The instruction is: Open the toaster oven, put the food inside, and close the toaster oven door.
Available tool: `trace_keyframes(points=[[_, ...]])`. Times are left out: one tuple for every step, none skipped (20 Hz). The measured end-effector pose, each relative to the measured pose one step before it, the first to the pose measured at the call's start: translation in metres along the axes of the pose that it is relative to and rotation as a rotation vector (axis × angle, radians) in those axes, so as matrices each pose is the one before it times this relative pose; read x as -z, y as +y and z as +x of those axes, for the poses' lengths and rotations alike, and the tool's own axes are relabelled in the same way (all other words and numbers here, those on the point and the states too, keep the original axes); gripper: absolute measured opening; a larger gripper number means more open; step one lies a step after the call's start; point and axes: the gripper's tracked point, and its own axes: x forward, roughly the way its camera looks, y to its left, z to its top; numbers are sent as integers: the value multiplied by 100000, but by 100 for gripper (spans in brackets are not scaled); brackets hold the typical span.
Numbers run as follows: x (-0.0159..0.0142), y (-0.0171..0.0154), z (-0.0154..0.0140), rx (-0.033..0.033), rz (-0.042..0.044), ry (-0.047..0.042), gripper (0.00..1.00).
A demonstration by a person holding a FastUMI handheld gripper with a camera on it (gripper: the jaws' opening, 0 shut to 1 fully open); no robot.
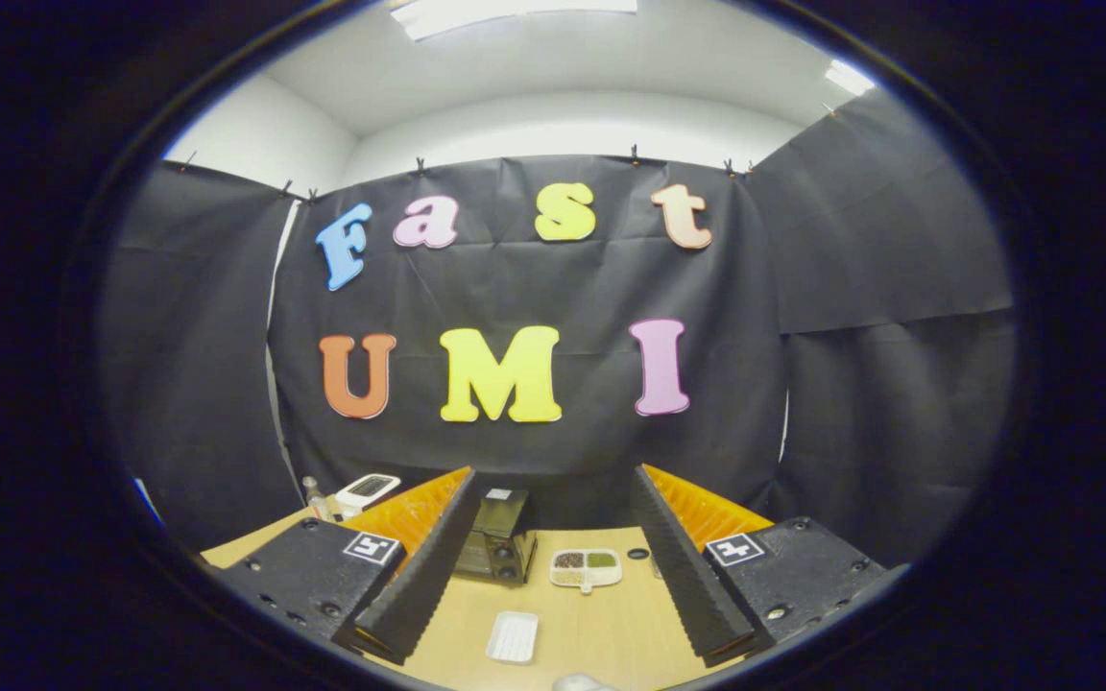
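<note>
Toaster oven (498,540) on table (601,629), food tray (586,567) just right; small tray (513,636) nearer, between open claw (553,643) fingers.

No words or numbers are readable on the table's things; the only signs are two square black-and-white coded markers, left marker (371,548) and right marker (734,549), one on each side block of the gripper (553,472). They sit to either side of the toaster oven (498,537), nearer the camera; the fingers stand wide apart, gripping nothing.
</note>
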Motion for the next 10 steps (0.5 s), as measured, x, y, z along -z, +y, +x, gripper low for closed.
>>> trace_keyframes(points=[[-129, -268, -367, 1569, -1073, -25, 100], [-208, -82, -131, 960, -194, -240, 100], [4, 73, -231, 911, 260, 361, 100], [104, 33, -138, 505, 267, 151, 100], [34, -37, -133, 715, 90, 392, 100], [-29, -57, -102, 540, -332, 11, 100], [-5, -96, -90, 535, -468, 140, 100], [42, -88, -178, 606, -514, 245, 100], [-150, 20, -204, 182, -245, -226, 100], [36, 43, -11, 121, -92, -157, 100]])
